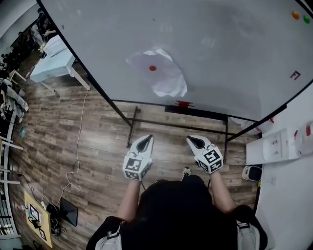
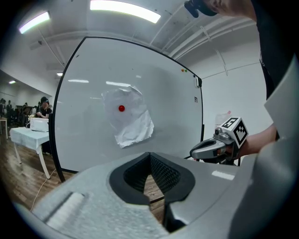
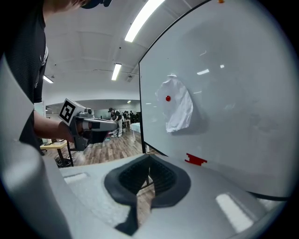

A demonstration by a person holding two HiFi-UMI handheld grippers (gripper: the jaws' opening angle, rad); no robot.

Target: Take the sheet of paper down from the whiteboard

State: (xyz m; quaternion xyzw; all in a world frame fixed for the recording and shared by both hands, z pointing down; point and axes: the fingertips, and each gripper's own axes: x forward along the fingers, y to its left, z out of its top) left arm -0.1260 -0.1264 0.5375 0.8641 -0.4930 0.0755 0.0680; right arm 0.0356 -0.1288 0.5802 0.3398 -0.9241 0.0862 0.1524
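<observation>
A crumpled white sheet of paper [image 1: 161, 73] hangs on the whiteboard [image 1: 230, 58], pinned by a round red magnet [image 1: 152, 68]. Both grippers are held side by side in front of the board, well short of the paper. My left gripper [image 1: 147, 139] is shut and empty; its own view shows the paper [image 2: 133, 123] and magnet [image 2: 121, 108] ahead above its jaws [image 2: 149, 156]. My right gripper [image 1: 193, 141] is likewise shut with nothing in it. In its view the paper [image 3: 181, 111] lies ahead to the right of the jaws [image 3: 149, 161].
A red item [image 1: 184, 104] lies on the board's tray, above the black stand frame [image 1: 134, 124]. Orange and green magnets [image 1: 296, 15] sit at the board's top right. A cloth-covered table [image 1: 51, 63] stands left, a white cable [image 1: 78, 146] crosses the wood floor, a white counter [image 1: 279, 146] is right.
</observation>
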